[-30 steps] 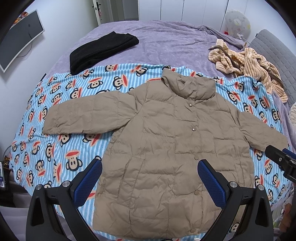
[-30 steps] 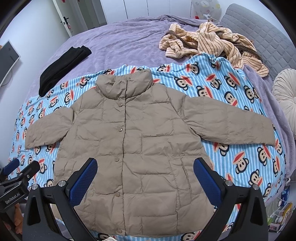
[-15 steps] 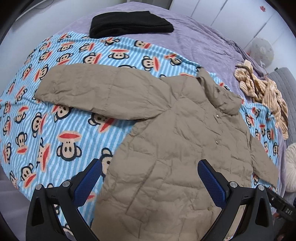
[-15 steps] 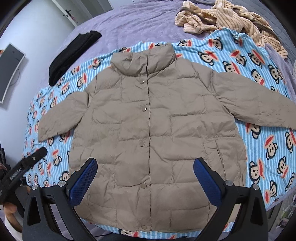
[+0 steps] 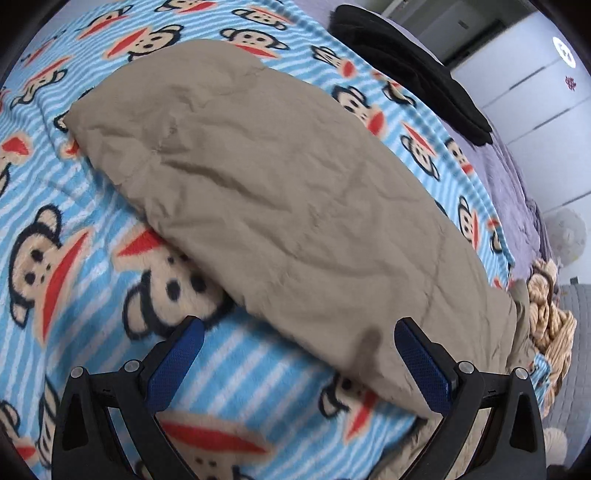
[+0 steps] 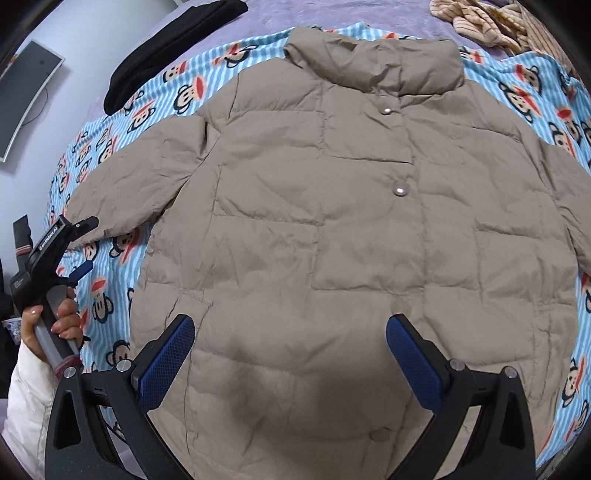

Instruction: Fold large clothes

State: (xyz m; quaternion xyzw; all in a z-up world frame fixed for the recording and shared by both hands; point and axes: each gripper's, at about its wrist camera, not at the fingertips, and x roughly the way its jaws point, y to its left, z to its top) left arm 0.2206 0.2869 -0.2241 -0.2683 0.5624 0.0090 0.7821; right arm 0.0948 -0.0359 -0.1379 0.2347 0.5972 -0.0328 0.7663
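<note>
A tan puffer jacket (image 6: 351,229) lies spread flat, front up and buttoned, on a blue monkey-print blanket (image 6: 110,258). In the left wrist view its left sleeve (image 5: 280,192) fills the frame. My left gripper (image 5: 295,365) is open, low over the blanket at the sleeve's near edge. It also shows in the right wrist view (image 6: 77,240), held in a hand just beside the sleeve's cuff. My right gripper (image 6: 291,362) is open and empty above the jacket's lower front.
The blanket (image 5: 74,229) lies on a purple bedspread (image 5: 517,177). A folded black garment (image 6: 166,51) sits at the back left. A striped beige garment (image 6: 491,18) is heaped at the back right. A monitor (image 6: 26,96) hangs on the left wall.
My left gripper has swung left and dropped close to the jacket's left sleeve. My right gripper has moved lower and closer over the jacket's front. Both stay open.
</note>
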